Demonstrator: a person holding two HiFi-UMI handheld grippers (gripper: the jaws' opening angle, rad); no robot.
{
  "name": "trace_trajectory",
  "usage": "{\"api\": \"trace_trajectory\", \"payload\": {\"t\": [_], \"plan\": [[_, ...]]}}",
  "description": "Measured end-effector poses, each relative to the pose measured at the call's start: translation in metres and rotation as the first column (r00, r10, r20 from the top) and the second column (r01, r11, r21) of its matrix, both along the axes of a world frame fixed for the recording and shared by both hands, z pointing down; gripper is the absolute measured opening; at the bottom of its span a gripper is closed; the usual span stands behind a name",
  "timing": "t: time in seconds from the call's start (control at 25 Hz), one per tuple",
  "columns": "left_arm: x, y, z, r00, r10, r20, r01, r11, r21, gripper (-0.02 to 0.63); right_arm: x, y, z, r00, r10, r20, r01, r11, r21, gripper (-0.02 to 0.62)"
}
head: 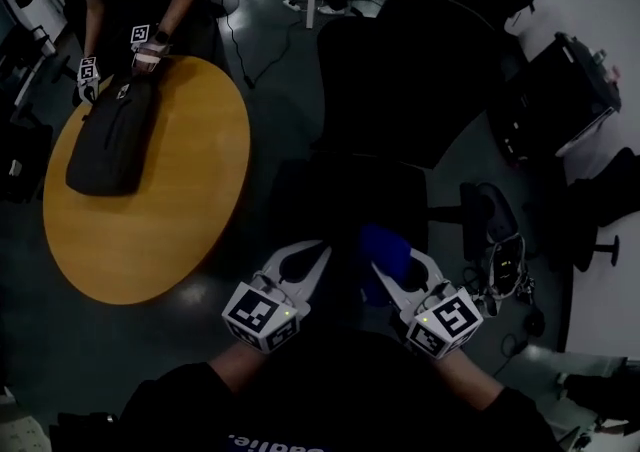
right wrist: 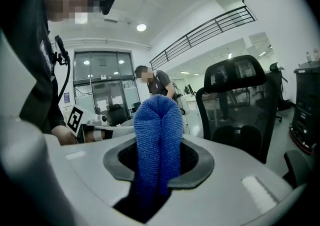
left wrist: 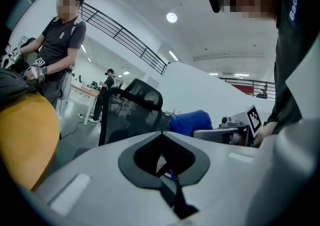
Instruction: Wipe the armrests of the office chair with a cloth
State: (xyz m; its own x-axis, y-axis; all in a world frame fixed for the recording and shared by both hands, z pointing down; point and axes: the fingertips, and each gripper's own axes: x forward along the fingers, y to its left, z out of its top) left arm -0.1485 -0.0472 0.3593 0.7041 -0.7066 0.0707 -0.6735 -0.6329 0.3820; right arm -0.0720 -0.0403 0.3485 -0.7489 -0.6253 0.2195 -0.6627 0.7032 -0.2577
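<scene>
Near the person's body, the right gripper (right wrist: 159,162) is clenched on a folded blue terry cloth (right wrist: 159,130), which stands up out of its jaws. The left gripper (left wrist: 165,162) is closed on nothing. Both hang short of the black mesh office chair (head: 400,90), so no wiping looks begun and both armrests appear left to do. The right-hand armrest (head: 478,215) shows dimly; the left one is too dark to pick out. The round yellow wooden bench (head: 190,200), carrying a black backpack (head: 110,140), curves in near the chair's left side, leaving a narrower gap there. Cables and gear crowd the floor at right.
</scene>
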Motion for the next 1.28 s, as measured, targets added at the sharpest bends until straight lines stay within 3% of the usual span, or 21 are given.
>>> {"api": "trace_trajectory", "payload": {"t": [0.32,0.52,0.76,1.04,1.28], "plan": [[-0.041,-0.02,0.026,0.996,-0.069,0.06,0.069,0.998,-0.009,0.012,-0.01,-0.034,0.0,0.999,0.019,-0.035,-0.019,1.0,0.018,0.132],[-0.068,-0.017,0.073,0.982,-0.123,0.146,0.128,0.991,-0.028,0.012,-0.023,-0.055,-0.002,0.999,-0.015,-0.048,0.017,0.999,0.048,0.133],[-0.092,-0.01,0.129,0.959,-0.174,0.224,0.204,0.972,-0.119,0.012,-0.038,-0.087,0.008,0.992,-0.071,-0.107,0.077,0.996,0.048,0.133],[-0.094,-0.015,0.168,0.946,-0.188,0.264,0.245,0.948,-0.203,0.012,-0.064,-0.135,0.016,0.977,-0.153,-0.15,0.161,0.986,0.041,0.132],[-0.099,-0.023,0.197,0.94,-0.181,0.288,0.258,0.931,-0.256,0.012,-0.096,-0.182,0.05,0.94,-0.228,-0.256,0.24,0.971,0.017,0.132]]}}
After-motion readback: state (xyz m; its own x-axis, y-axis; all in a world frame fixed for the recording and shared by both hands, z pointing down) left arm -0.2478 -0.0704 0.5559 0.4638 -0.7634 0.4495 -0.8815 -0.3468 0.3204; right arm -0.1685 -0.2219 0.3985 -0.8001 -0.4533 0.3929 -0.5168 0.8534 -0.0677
